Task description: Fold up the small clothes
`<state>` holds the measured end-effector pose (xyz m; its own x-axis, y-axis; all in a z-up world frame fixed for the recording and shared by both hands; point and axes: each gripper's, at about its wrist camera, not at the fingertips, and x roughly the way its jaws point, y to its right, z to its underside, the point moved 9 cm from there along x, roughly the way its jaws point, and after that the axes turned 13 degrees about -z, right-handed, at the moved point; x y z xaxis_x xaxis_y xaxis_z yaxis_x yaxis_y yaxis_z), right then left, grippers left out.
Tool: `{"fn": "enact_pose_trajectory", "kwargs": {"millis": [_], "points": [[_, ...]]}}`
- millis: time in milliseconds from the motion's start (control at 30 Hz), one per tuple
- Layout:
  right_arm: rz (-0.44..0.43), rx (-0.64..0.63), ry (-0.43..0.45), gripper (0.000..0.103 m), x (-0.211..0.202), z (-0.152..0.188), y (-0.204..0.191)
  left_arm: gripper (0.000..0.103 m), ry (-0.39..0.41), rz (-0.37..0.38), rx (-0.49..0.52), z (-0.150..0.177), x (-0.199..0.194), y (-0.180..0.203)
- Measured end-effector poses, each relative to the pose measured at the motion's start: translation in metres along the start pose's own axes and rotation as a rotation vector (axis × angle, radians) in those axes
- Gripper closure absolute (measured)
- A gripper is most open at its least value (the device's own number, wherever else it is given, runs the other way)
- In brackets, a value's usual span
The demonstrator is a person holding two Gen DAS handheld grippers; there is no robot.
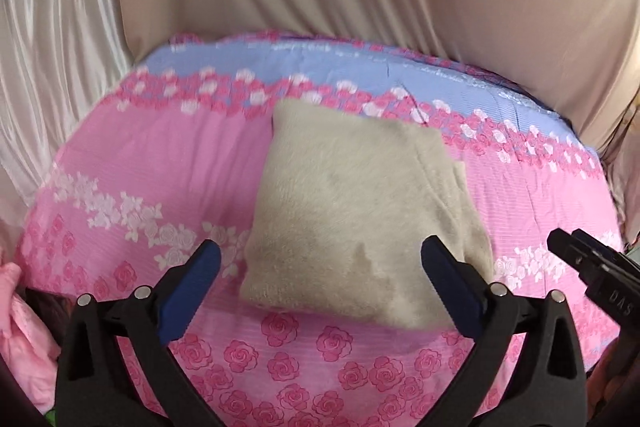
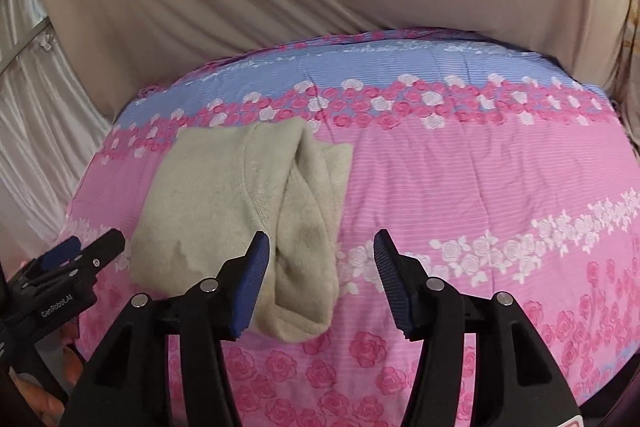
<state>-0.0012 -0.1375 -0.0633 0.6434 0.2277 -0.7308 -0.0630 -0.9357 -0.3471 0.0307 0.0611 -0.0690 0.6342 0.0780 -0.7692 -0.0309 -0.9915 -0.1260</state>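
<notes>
Beige garment (image 1: 352,219) folded on bedsheet (image 1: 140,163) | both claws spread, empty

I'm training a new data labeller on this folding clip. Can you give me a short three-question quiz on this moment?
1. True or false: the left gripper is shut on the beige garment.
2. The garment lies on: A) a bare wooden table B) a pink floral bedsheet C) a grey carpet
3. Fill in: the jaws of the right gripper stand ____.

Key: 1 false, it is open and holds nothing; 2 B; 3 open.
</notes>
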Motion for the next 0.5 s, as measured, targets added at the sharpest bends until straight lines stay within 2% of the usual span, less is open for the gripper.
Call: {"fn": "enact_pose_trajectory", "kwargs": {"millis": [200,500], "points": [[0.002,-0.004,-0.043,0.048,0.001,0.026,-0.005,0.005,0.005,-0.004,0.06,0.01,-0.01,0.017],[-0.014,-0.017,-0.043,0.048,-0.003,0.043,-0.019,0.005,-0.039,-0.049,0.049,0.026,-0.011,0.002]]}}
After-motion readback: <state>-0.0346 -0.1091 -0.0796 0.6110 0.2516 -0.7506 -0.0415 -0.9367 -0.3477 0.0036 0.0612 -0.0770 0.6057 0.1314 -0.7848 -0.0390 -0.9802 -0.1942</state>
